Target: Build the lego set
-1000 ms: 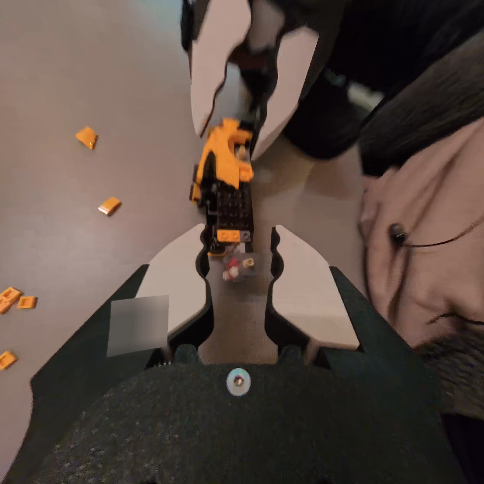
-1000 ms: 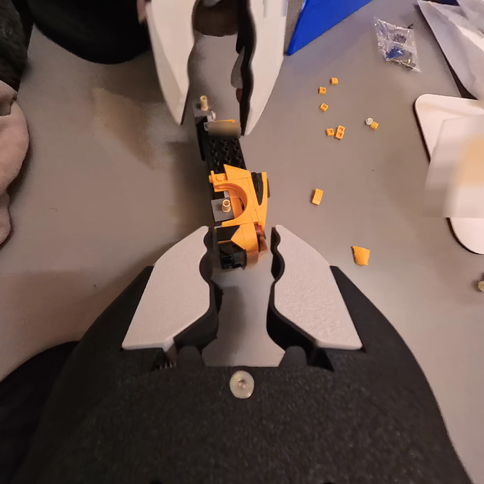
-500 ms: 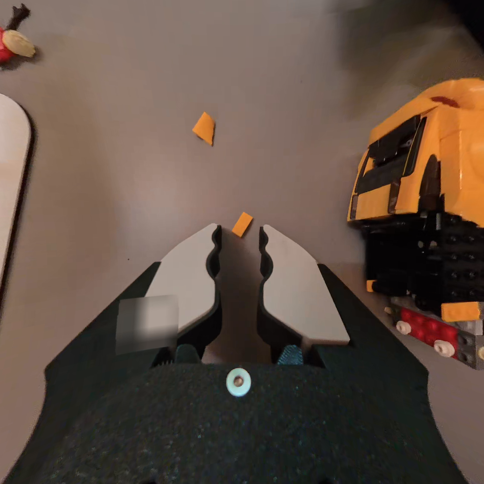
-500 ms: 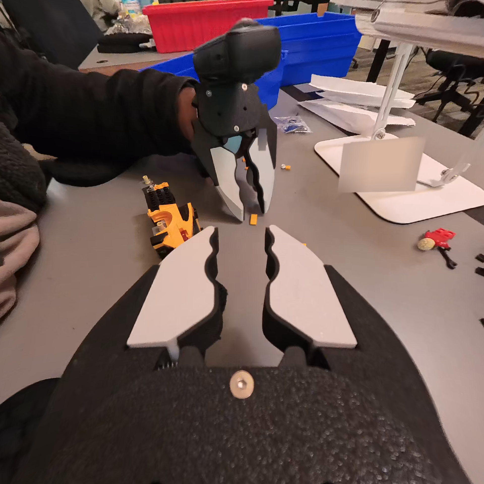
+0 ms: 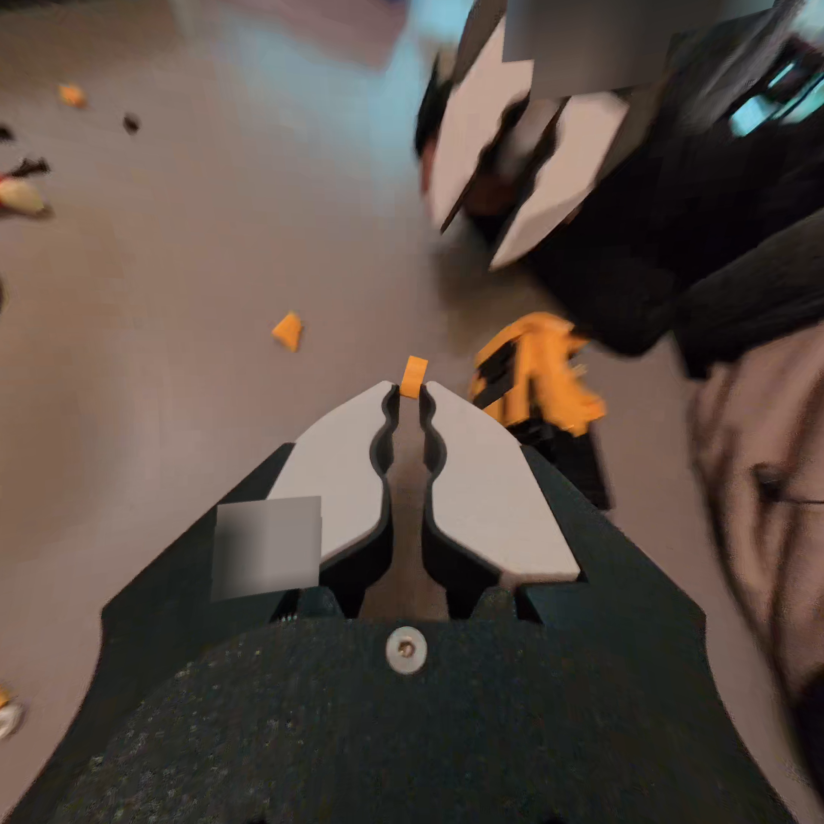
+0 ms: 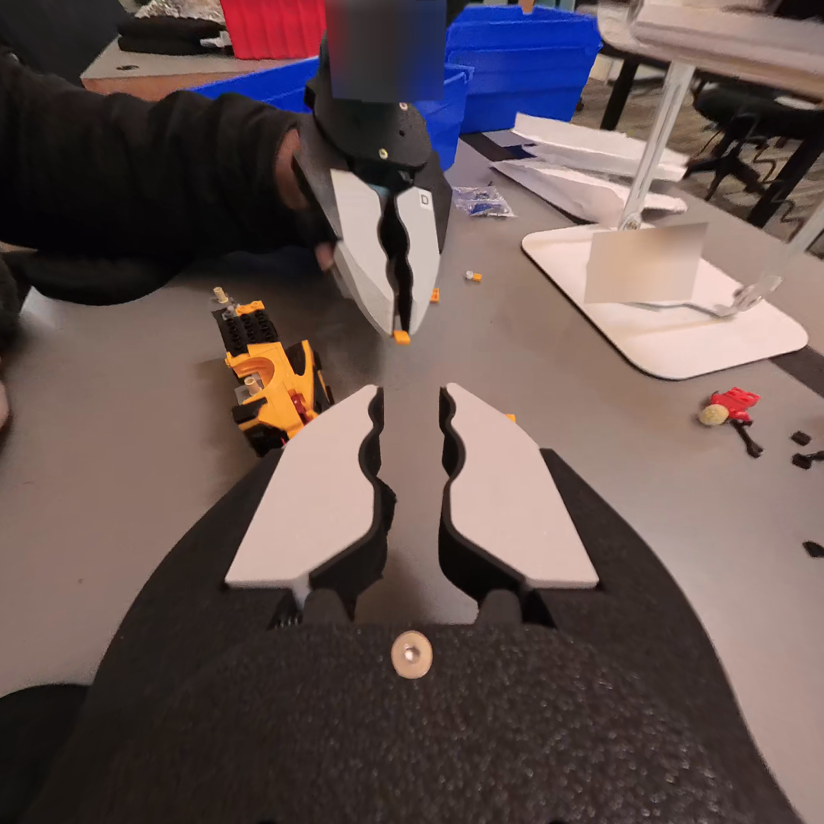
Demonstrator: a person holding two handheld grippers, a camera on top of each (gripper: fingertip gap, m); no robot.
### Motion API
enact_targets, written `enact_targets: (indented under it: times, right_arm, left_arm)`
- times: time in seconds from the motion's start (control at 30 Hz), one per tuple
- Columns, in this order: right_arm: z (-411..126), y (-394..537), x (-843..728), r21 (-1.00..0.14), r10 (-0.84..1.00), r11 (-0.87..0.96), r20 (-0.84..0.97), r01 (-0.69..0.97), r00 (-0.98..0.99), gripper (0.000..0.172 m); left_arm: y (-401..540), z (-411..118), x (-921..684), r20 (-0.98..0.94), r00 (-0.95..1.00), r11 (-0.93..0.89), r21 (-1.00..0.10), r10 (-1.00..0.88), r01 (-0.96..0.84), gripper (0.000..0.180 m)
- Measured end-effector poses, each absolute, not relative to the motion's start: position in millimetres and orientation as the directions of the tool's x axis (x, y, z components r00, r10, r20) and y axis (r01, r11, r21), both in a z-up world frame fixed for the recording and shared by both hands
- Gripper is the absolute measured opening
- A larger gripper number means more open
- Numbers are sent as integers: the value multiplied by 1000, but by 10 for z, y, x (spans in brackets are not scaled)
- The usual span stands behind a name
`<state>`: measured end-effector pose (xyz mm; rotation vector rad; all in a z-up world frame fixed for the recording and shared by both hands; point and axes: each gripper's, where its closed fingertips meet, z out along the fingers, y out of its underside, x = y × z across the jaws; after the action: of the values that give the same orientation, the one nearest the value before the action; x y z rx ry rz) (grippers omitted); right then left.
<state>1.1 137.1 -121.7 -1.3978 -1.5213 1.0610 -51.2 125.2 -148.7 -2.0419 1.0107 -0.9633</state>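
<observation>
My left fingers (image 5: pixel 409 389) pinch a small orange brick (image 5: pixel 413 376); my right fingers (image 6: pixel 411 392) hang apart, bare, beside the toy truck (image 6: pixel 272 383).

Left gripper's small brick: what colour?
Orange small brick, pinched between the left gripper's fingers; clearest in right wrist view.

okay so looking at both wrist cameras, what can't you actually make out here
- Truck: motion-blurred in the left view; right finger covers its near end in the right view.
- Right gripper in the left view: smeared, base under a mosaic patch.
- Orange piece in the left gripper: too small to tell its shape.
- Orange bit: mostly behind the right finger.
- Black bits: too small, one cut by the edge.
</observation>
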Motion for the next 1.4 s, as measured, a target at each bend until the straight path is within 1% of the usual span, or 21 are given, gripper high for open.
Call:
enact_targets:
  times: [0.07,0.17,0.23,0.3,0.4,0.5,0.63,0.7,0.83,0.97,1.07,1.23,1.33,1.4]
  right_arm:
    - [-1104,1312,-36,-950,996,77,57,301,-73,21]
    - [-832,1184,-114,-968,993,104,90,230,-71,20]
    - [-652,1131,-156,-972,989,144,137,185,-49,20]
    - [-538,1053,-181,-960,974,226,220,165,-54,20]
    - [-531,917,-194,-898,919,395,382,193,-100,20]
    - [-539,821,-214,-854,882,470,445,224,-152,16]
    - [-521,708,-231,-827,860,503,453,252,-234,11]
    - [-536,629,-224,-814,847,518,447,262,-286,5]
    - [-539,489,-218,-817,844,509,413,270,-342,4]
    - [-503,368,-214,-878,877,414,313,242,-364,3]
    - [-460,321,-216,-929,905,307,217,209,-366,3]
    - [-367,352,-241,-977,930,142,78,156,-359,3]
    - [-330,378,-288,-989,928,51,-4,138,-373,3]
    - [-311,387,-322,-992,918,-8,-58,129,-392,3]
  left_arm:
    - [1191,-1193,-424,434,374,-531,-819,-820,-215,8]
    - [1081,-828,-314,596,242,-618,-786,-765,-17,8]
    - [1010,-709,-261,672,164,-675,-736,-722,51,8]
    - [948,-621,-227,720,95,-714,-694,-687,93,8]
    - [844,-575,-188,765,28,-761,-642,-643,93,8]
    - [755,-579,-150,785,5,-783,-617,-619,77,8]
    - [642,-584,-122,807,-16,-806,-589,-591,58,8]
    - [582,-599,-119,808,-13,-808,-588,-589,42,8]
    - [446,-590,-125,803,-30,-804,-594,-595,31,8]
    - [323,-532,-142,752,-22,-752,-658,-659,34,8]
    - [254,-503,-153,657,38,-657,-754,-753,21,10]
    - [246,-470,-242,397,209,-408,-913,-894,-11,15]
    - [279,-438,-285,215,315,-241,-970,-925,-44,17]
    - [297,-410,-299,123,364,-156,-986,-923,-62,17]
